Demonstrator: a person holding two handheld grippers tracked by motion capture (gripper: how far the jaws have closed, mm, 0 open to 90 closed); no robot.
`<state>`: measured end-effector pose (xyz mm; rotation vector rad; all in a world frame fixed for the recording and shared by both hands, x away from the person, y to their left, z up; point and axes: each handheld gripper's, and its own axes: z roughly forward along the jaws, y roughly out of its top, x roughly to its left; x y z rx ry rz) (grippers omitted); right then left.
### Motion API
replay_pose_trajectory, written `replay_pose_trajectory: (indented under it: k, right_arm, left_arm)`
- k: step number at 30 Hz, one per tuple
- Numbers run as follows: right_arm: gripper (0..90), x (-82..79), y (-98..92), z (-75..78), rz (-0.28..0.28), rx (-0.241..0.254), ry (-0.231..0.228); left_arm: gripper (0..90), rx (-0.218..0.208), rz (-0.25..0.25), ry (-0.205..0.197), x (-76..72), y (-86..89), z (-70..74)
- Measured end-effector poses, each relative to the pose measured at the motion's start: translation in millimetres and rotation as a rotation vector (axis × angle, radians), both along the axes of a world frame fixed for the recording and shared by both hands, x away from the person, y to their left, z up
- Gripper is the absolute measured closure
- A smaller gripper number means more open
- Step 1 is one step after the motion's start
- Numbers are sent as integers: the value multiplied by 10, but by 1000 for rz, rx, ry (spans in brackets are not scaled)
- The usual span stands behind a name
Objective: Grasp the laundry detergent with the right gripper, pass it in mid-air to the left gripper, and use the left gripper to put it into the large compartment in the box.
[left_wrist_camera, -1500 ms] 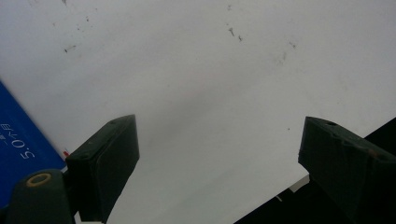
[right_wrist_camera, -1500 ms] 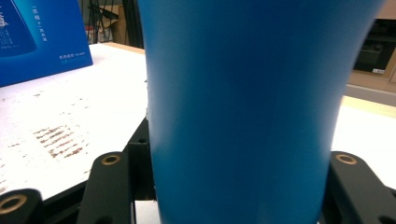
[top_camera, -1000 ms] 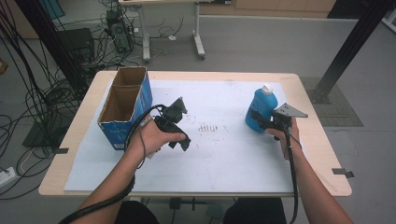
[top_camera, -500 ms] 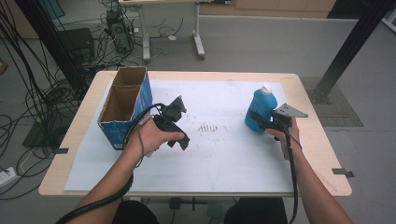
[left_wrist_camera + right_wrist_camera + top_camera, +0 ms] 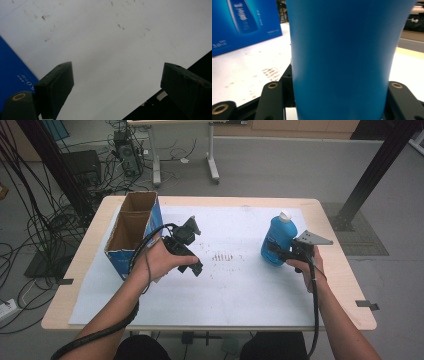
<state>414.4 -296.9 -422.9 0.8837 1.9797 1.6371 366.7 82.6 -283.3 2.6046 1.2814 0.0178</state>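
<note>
A blue bottle [image 5: 277,240] with a white cap stands upright on the white sheet at the table's right side. My right gripper [image 5: 275,253] is shut on its lower body; in the right gripper view the blue bottle [image 5: 342,55] sits between both black jaws, which press its sides. An open cardboard box [image 5: 131,232] with blue sides stands at the left. Just to its right, my left gripper [image 5: 196,268] hovers over the sheet, held in a hand. In the left gripper view my left gripper [image 5: 117,82] is open with nothing between its jaws, and the blue box side [image 5: 12,72] shows at the left.
The white sheet [image 5: 225,285] covers most of the wooden table [image 5: 340,270] and carries a patch of small brown marks [image 5: 222,256] in its middle. Cables trail from both grippers along the forearms. Beyond the table lie floor cables, a black post and another table's legs.
</note>
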Motion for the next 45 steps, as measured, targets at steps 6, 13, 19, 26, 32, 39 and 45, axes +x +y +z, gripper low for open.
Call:
replay_pose_trajectory:
  k: [6, 13, 19, 26, 32, 39, 45]
  right_arm:
    - [442, -66, 39, 163, 42, -2, 1]
    - [441, -132, 108, 347, 87, -6, -7]
    - [441, -200, 170, 499, 162, 17, 10]
    - [441, -288, 239, 680, 255, 51, 3]
    - [441, -350, 313, 782, 360, 47, 4]
    - [440, -402, 400, 827, 485, 53, 13]
    - [440, -438, 467, 821, 573, 52, 22]
  left_arm:
    - [117, 6, -33, -17, -4, -34, 150]
    - [118, 2, -81, -33, -5, -43, 344]
    - [120, 5, -149, -37, -1, -54, 499]
    - [124, -4, -224, -43, 5, -94, 651]
    - [126, -18, -293, -46, 22, -107, 748]
    - [129, -21, -392, -66, -9, -157, 831]
    - [132, -42, -482, -72, -53, -203, 890]
